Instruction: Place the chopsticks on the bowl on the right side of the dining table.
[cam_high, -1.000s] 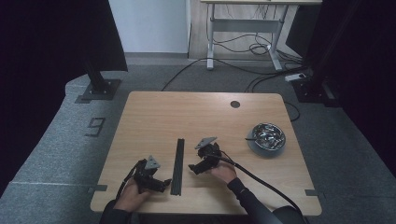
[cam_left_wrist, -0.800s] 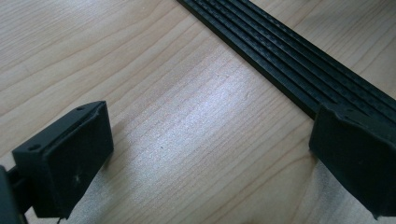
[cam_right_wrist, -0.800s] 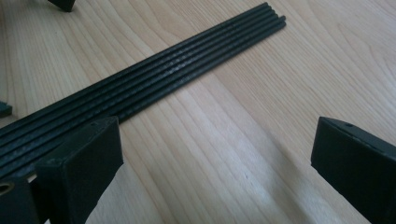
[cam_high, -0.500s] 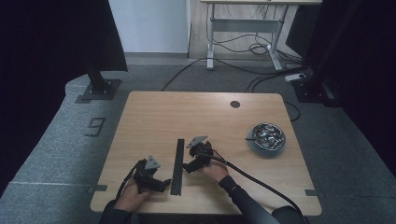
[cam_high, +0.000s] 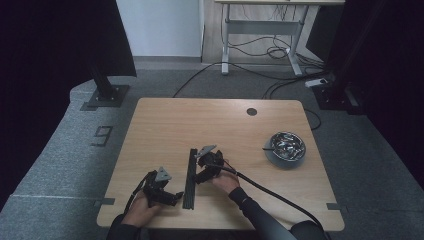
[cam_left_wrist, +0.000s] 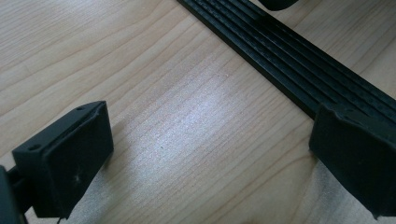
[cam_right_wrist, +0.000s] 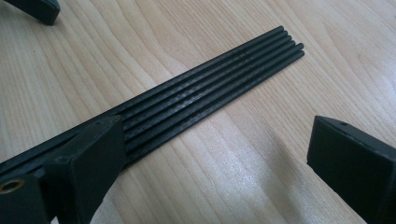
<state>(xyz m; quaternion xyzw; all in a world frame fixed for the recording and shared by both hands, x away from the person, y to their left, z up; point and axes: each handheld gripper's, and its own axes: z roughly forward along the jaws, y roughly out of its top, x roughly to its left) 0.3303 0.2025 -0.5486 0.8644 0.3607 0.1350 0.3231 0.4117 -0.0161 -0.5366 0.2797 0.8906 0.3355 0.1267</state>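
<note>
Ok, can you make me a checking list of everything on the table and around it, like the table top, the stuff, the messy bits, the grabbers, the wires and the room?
Surface: light wooden table, with a round dark hole near the far edge.
Job's things: long black ribbed strip lying flat between the two hands.
Clutter: metal bowl at the right, with shiny contents too small to identify.
Grippers: left hand-held gripper open over bare wood beside the strip; right hand-held gripper open, one jaw in front of the strip.
Cables: black cable trailing from the right hand-held gripper; more on the floor.
Surroundings: grey carpet, another desk behind, dark curtains.
</note>
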